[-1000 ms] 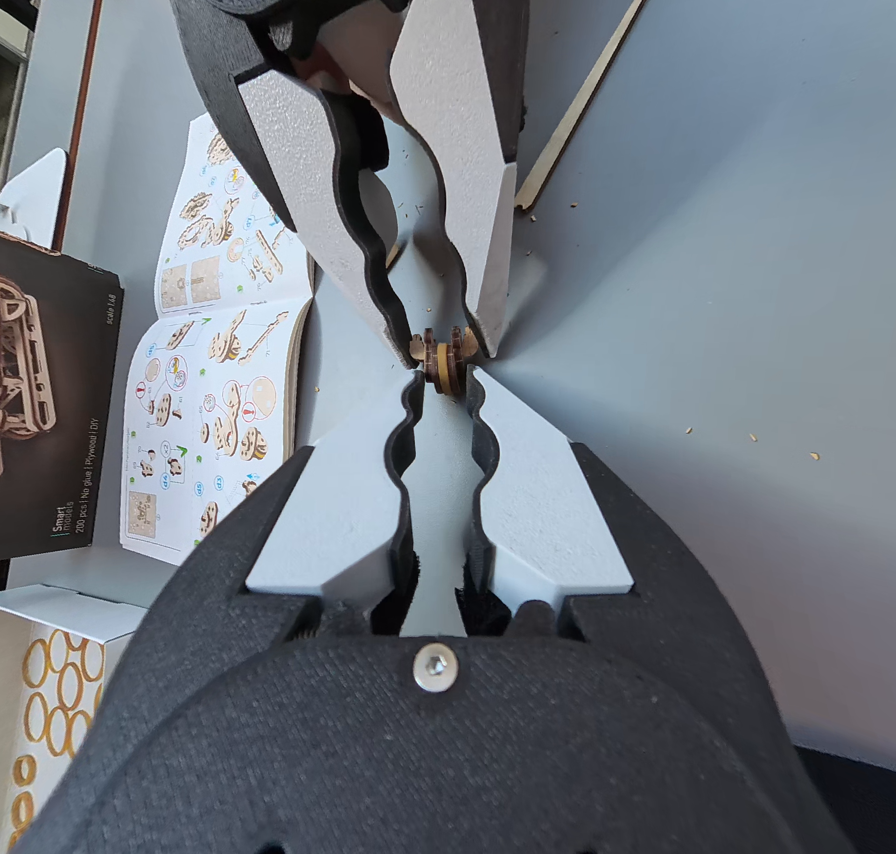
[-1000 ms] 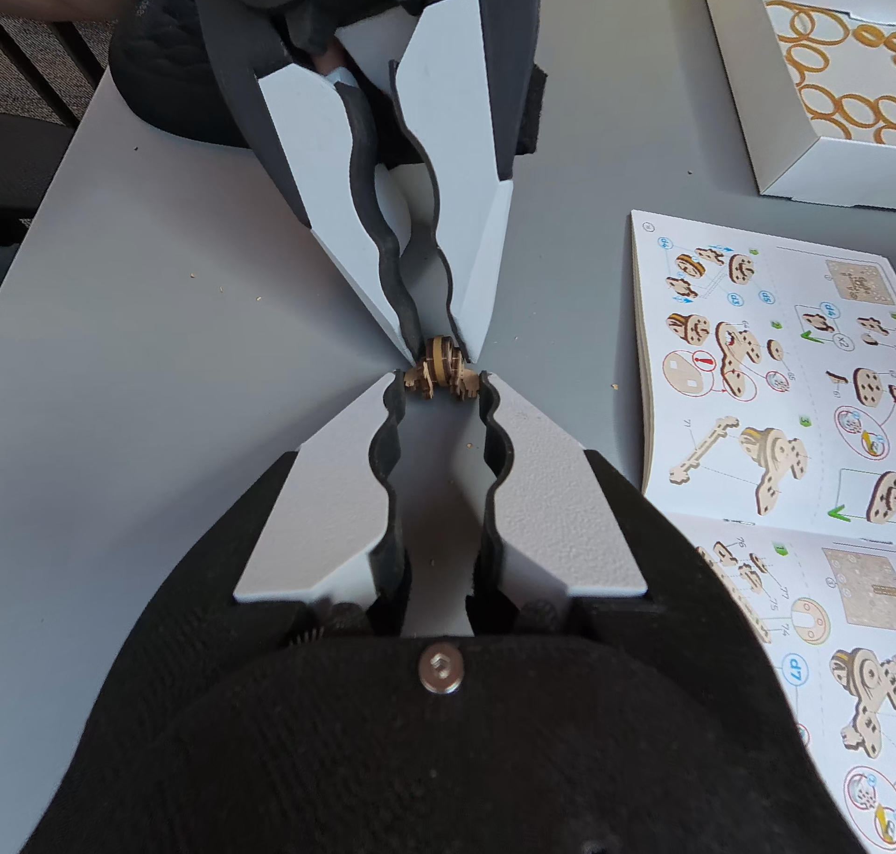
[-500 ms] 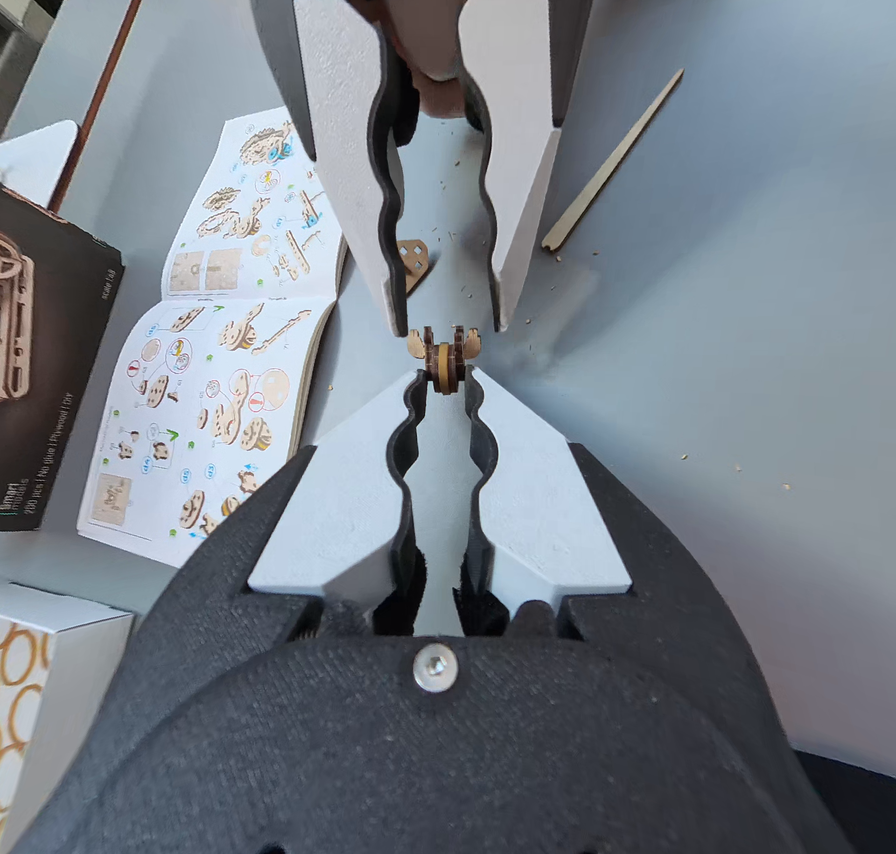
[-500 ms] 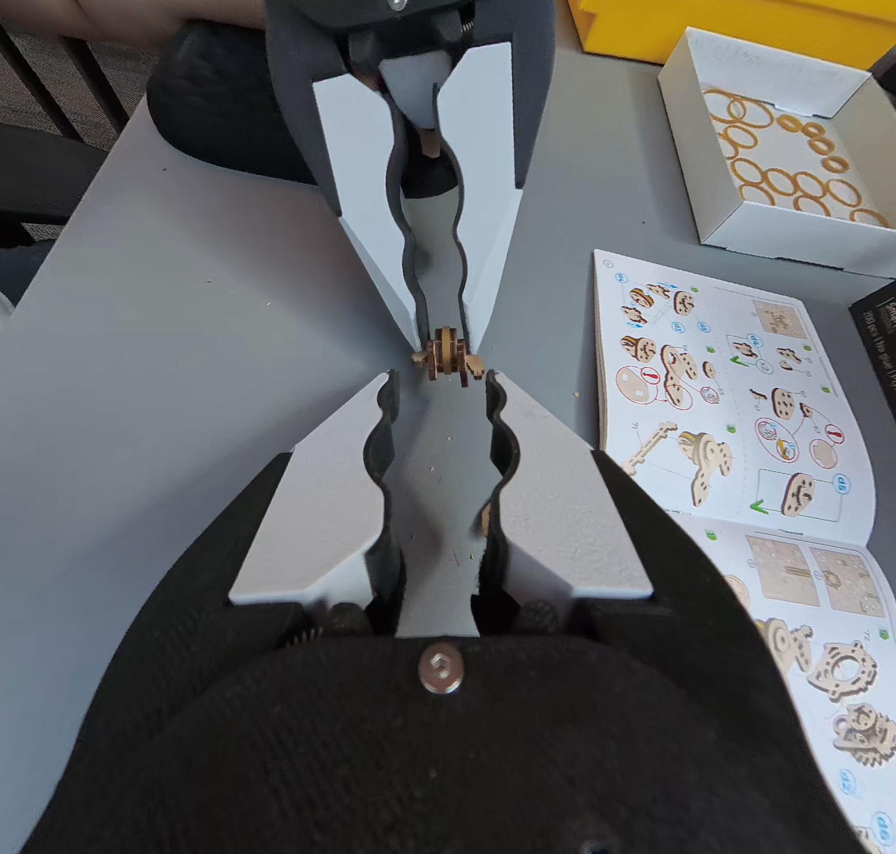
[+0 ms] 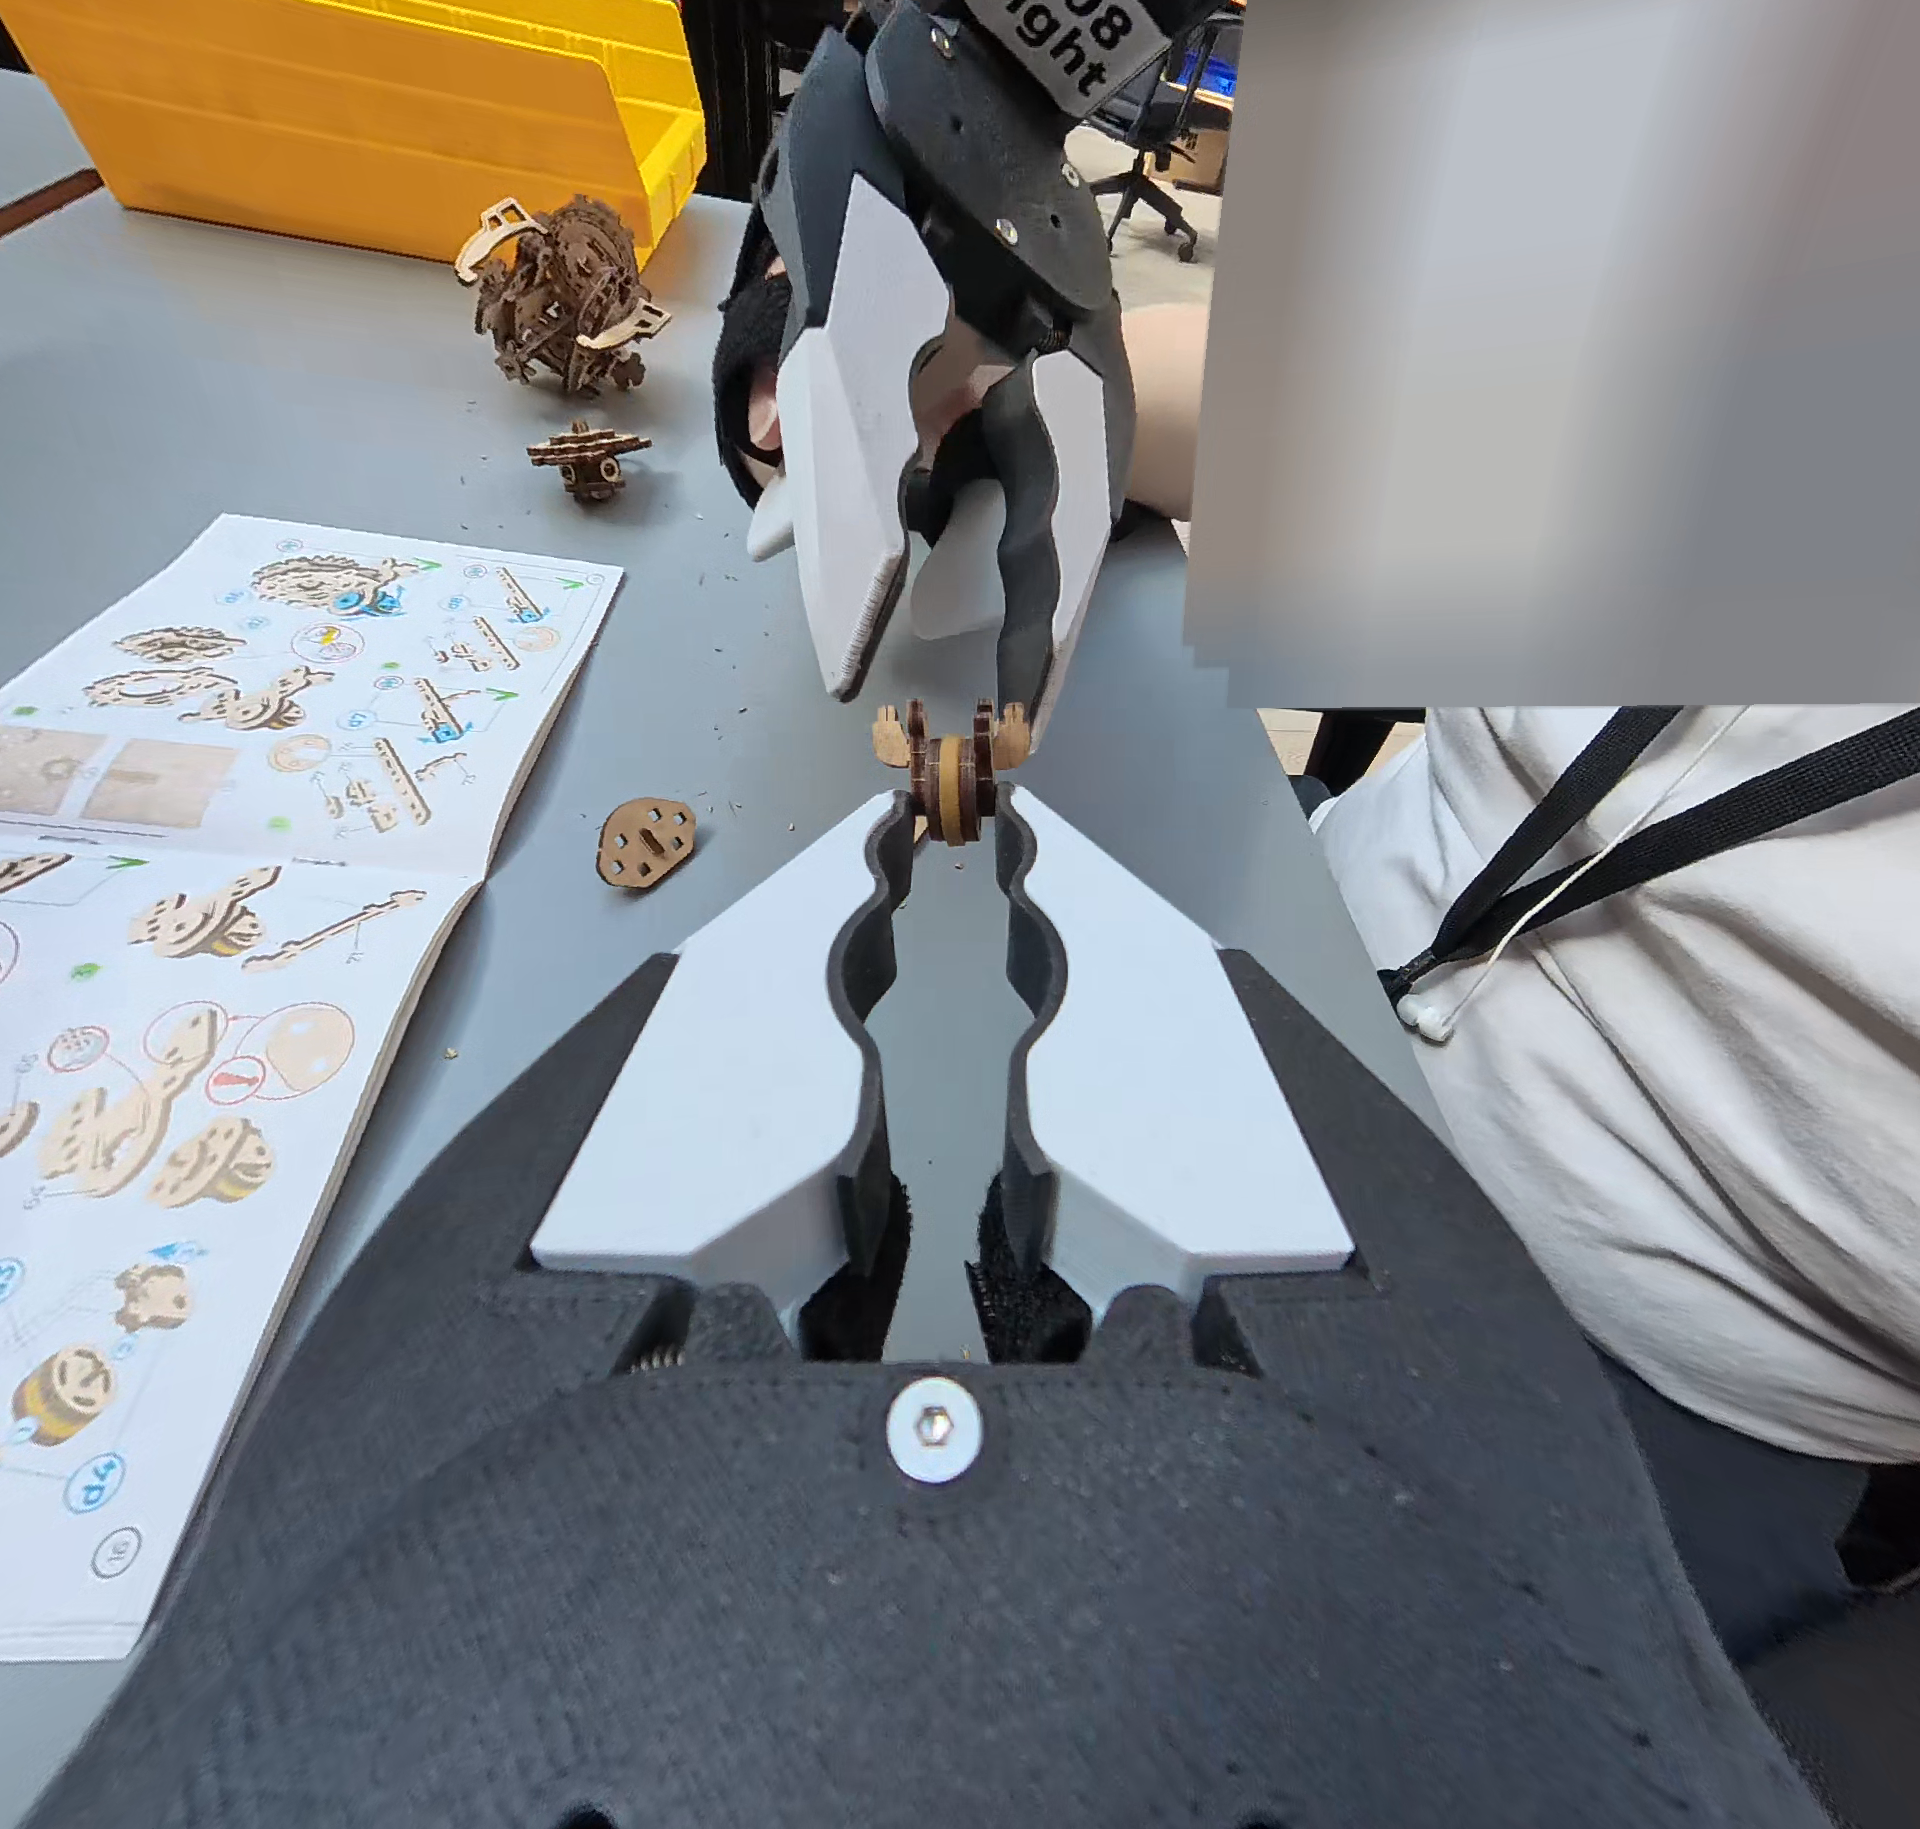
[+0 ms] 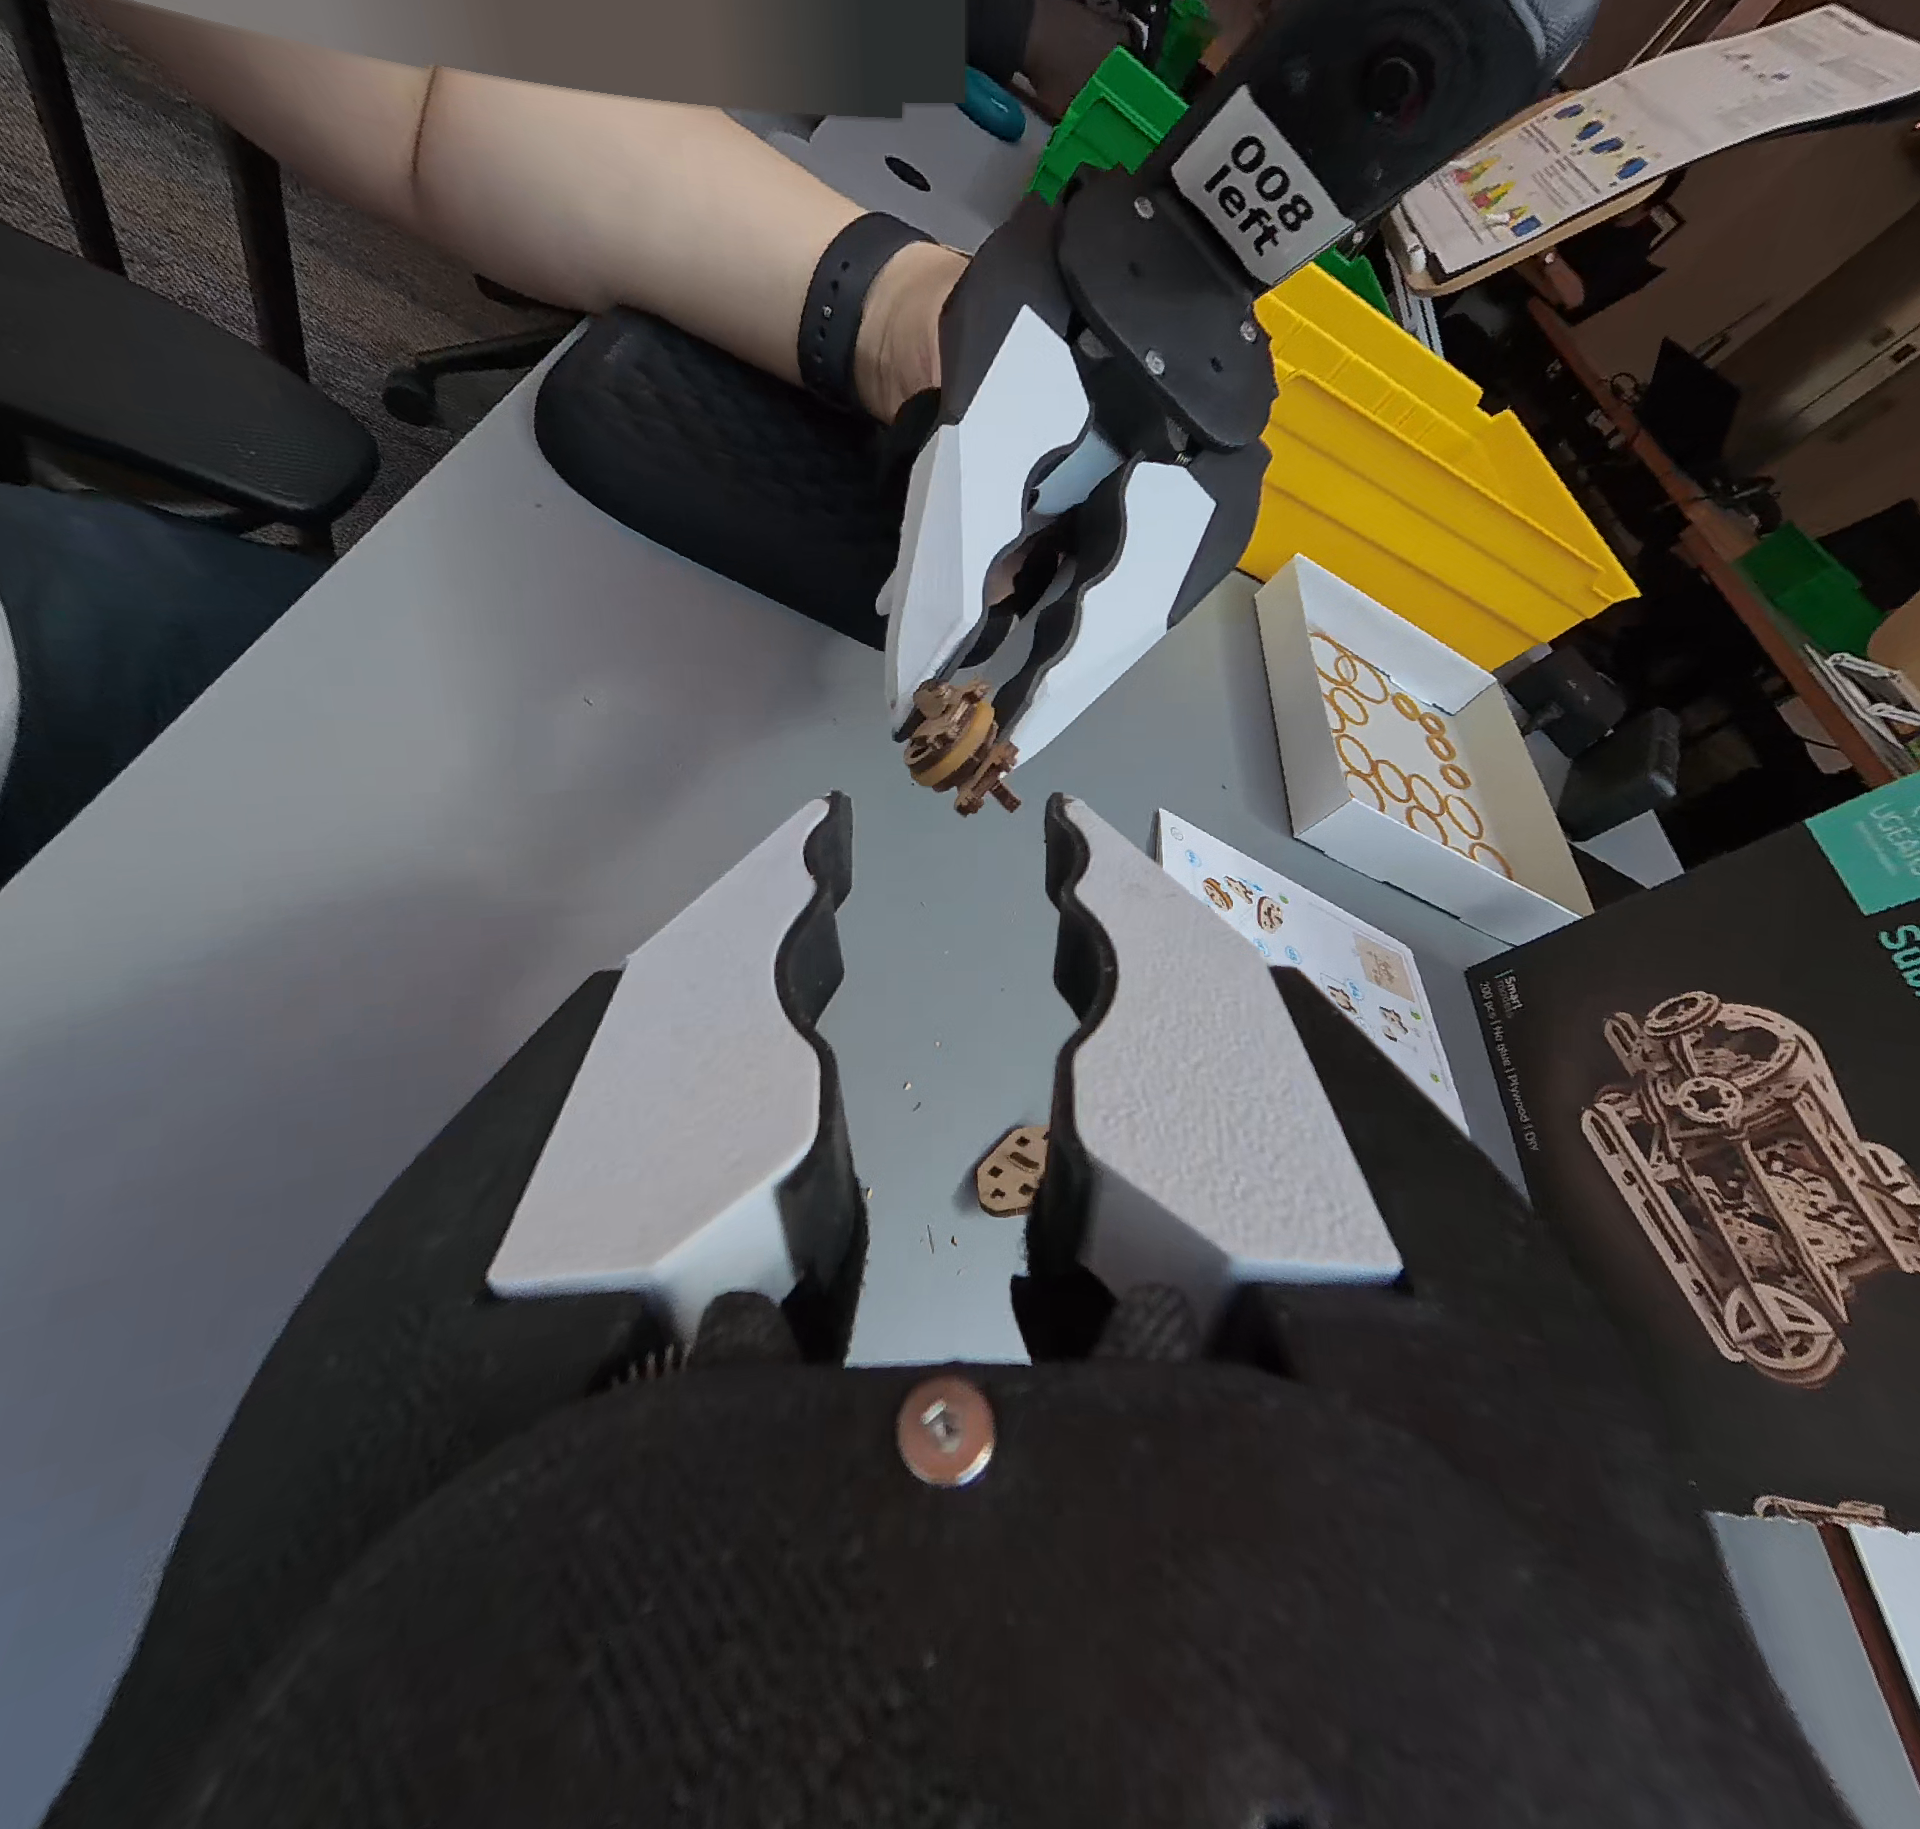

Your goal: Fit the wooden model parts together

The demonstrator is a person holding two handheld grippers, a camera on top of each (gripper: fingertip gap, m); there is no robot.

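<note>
The wooden subassembly [image 5: 951, 777] sits clamped at the left gripper [image 5: 954, 815] tips; the right gripper [image 6: 945, 815], fingers spread and empty, hovers just beside. Held only by its narrow hub, it could twist or slip out during re-gripping.

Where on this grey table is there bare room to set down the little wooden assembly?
The widest bare patch of table lies between the black pad and the near edge, with only crumbs on it. A smaller one lies between the yellow bin and the instruction booklet. It is crowded around the booklet: a loose wooden disc, a built model, a small gear piece.
</note>
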